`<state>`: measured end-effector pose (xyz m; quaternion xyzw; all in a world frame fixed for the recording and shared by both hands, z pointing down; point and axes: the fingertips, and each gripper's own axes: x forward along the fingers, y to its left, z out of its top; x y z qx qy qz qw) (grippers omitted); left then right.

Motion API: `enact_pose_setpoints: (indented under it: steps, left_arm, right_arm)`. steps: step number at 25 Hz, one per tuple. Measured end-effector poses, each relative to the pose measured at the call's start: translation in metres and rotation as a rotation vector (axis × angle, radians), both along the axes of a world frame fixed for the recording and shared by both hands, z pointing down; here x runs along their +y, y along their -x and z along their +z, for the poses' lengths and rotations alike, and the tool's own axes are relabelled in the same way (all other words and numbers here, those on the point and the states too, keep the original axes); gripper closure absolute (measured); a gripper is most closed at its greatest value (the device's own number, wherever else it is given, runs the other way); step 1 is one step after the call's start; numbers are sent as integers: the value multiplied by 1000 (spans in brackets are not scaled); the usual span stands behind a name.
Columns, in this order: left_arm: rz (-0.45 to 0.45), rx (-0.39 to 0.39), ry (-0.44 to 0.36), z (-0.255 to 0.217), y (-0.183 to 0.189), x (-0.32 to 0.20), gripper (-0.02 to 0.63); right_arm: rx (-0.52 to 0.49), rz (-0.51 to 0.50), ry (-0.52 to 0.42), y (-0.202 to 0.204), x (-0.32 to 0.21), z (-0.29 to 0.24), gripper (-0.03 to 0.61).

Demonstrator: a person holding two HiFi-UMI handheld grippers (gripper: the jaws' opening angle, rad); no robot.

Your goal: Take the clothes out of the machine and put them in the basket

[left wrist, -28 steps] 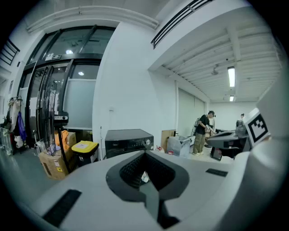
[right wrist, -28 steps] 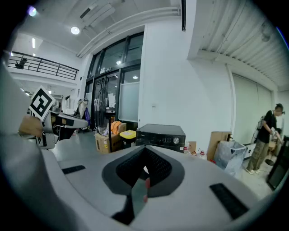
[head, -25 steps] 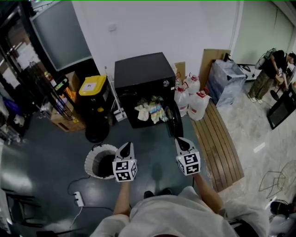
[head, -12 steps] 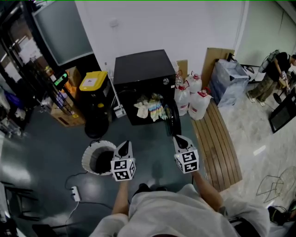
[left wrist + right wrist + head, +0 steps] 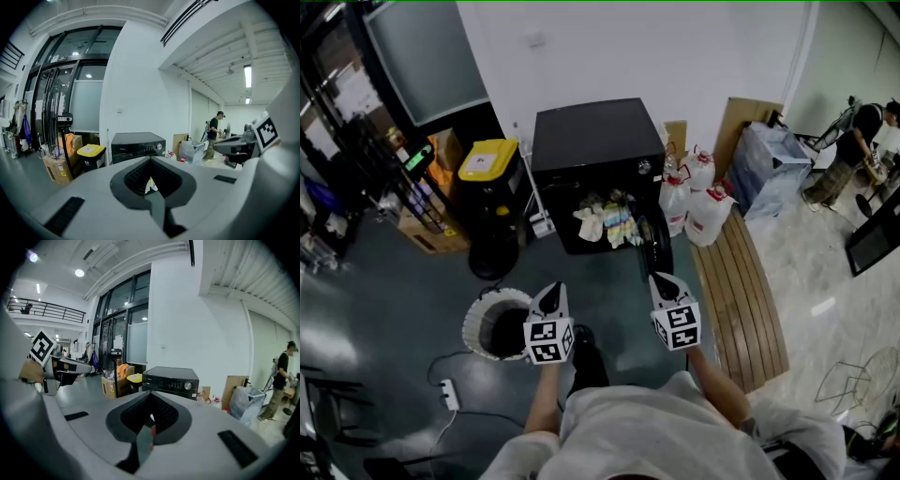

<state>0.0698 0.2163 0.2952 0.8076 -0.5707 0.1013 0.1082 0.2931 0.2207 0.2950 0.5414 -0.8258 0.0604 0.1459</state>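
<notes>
My left claw and right claw, both pressed shut with nothing between the jaws, pointed toward the black machine. Clothes spilled from its open front. The white basket stood on the floor just beside my left claw.

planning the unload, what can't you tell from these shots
- Machine interior, head view: clothes and darkness fill its opening.
- Basket bottom, head view: dark, left gripper covers its right edge.
- Machine's opening, both gripper views: mostly hidden behind the gripper bodies.
</notes>
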Motion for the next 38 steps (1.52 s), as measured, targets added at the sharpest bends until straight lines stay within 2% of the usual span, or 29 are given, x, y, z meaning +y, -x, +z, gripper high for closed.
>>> enact_pose_setpoints:
  steps: [7, 16, 23, 31, 38]
  left_arm:
    - [30, 20, 15, 11, 27, -82, 595]
    - [98, 31, 32, 4, 81, -222, 595]
    - [189, 43, 34, 5, 88, -316, 595]
    - [265, 19, 71, 28, 88, -376, 595]
    - [252, 9, 116, 56, 92, -396, 595]
  right_arm:
    - [17, 16, 11, 37, -77, 5, 556]
    - [30, 77, 13, 96, -201, -9, 556]
    - [52, 134, 13, 118, -277, -11, 557]
    - [66, 175, 56, 124, -330, 12, 557]
    - [89, 115, 110, 131, -366, 46, 556]
